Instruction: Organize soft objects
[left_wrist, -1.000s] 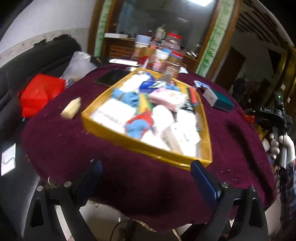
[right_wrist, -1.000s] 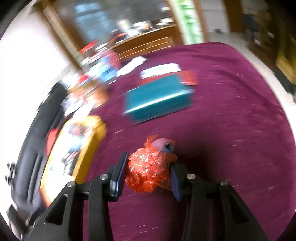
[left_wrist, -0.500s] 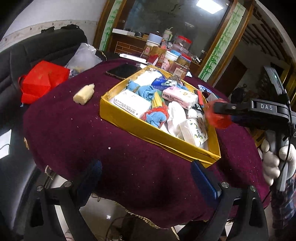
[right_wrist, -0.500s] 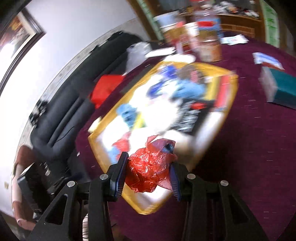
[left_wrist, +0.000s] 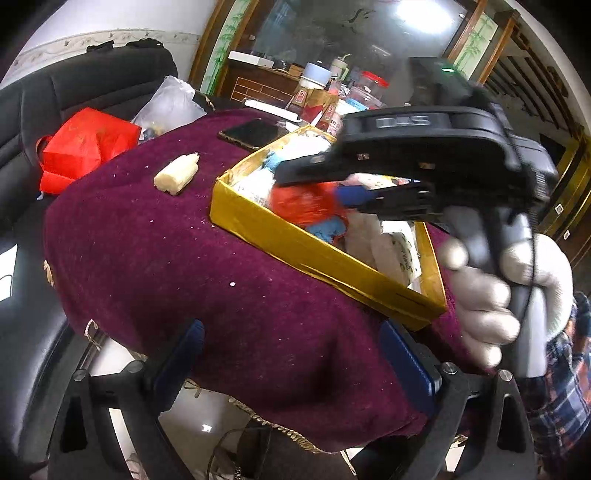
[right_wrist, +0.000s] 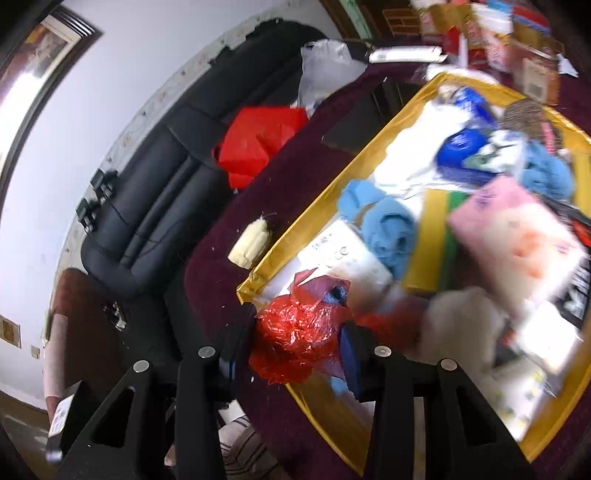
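Left wrist view puts my left gripper (left_wrist: 291, 363) low at the near rim of the maroon-clothed table (left_wrist: 192, 258), jaws spread wide with nothing between them, hanging over the cloth's draped edge. The gold tray (left_wrist: 317, 254) sits ahead, its near wall running diagonally; bare cloth lies to its left, where a pale foam chunk (left_wrist: 176, 176) rests near a dark phone (left_wrist: 251, 133).

My right gripper (right_wrist: 295, 347) is clamped on a crumpled red plastic bag (right_wrist: 295, 343), held above the tray's near corner (right_wrist: 258, 284). Inside the tray I see blue cloths (right_wrist: 391, 229), a pink pack (right_wrist: 517, 236) and white packs crowded together.

Lettering on the right gripper's body (left_wrist: 424, 147) reads roughly "DAS", blurred. A black sofa (right_wrist: 159, 166) borders the table.
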